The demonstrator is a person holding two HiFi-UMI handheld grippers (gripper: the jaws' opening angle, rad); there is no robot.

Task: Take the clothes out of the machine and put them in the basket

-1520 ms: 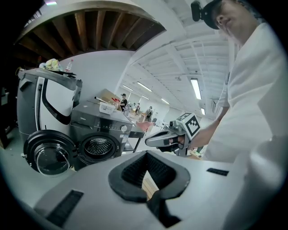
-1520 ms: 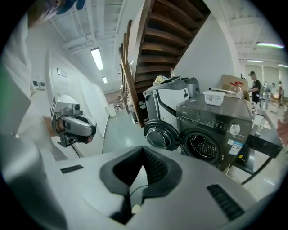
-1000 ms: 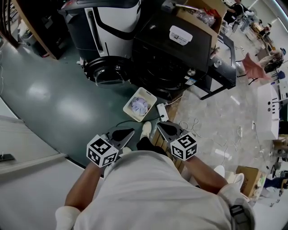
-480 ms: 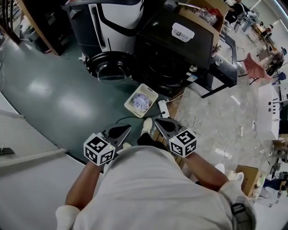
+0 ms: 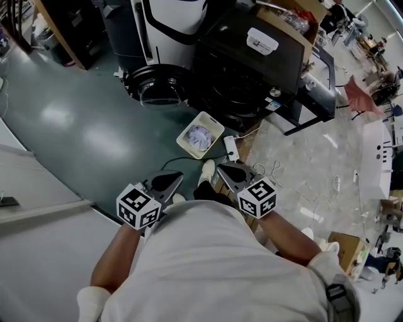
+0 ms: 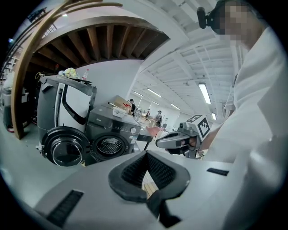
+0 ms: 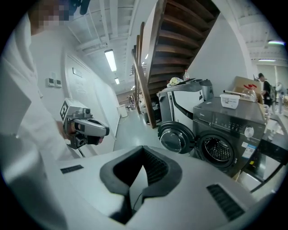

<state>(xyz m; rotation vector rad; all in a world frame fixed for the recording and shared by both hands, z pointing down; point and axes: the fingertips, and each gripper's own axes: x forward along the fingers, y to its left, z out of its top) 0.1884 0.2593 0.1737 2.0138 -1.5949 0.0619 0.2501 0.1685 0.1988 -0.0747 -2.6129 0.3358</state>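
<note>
A black front-loading washing machine [image 5: 252, 69] stands ahead with its round door [image 5: 157, 88] swung open to the left. The left gripper view shows the open drum [image 6: 110, 146], and so does the right gripper view [image 7: 217, 152]; I cannot tell what is inside. A white basket [image 5: 214, 129] on the floor before the machine holds a pale purple-and-white cloth [image 5: 199, 136]. My left gripper [image 5: 167, 182] [image 6: 153, 197] and right gripper [image 5: 233, 173] [image 7: 129, 194] are held close to the body, short of the basket. Both are shut with nothing between the pads.
A white power strip [image 5: 230, 149] and cables lie just right of the basket. A black-and-white appliance [image 5: 164, 25] stands left of the washer, and a cardboard box [image 5: 283, 19] sits on top of it. A white wall edge [image 5: 38, 233] runs at the left.
The head view has shifted so the basket and machine sit slightly higher in the picture. Both grippers keep their places in front of the body, and their jaws stay shut.
</note>
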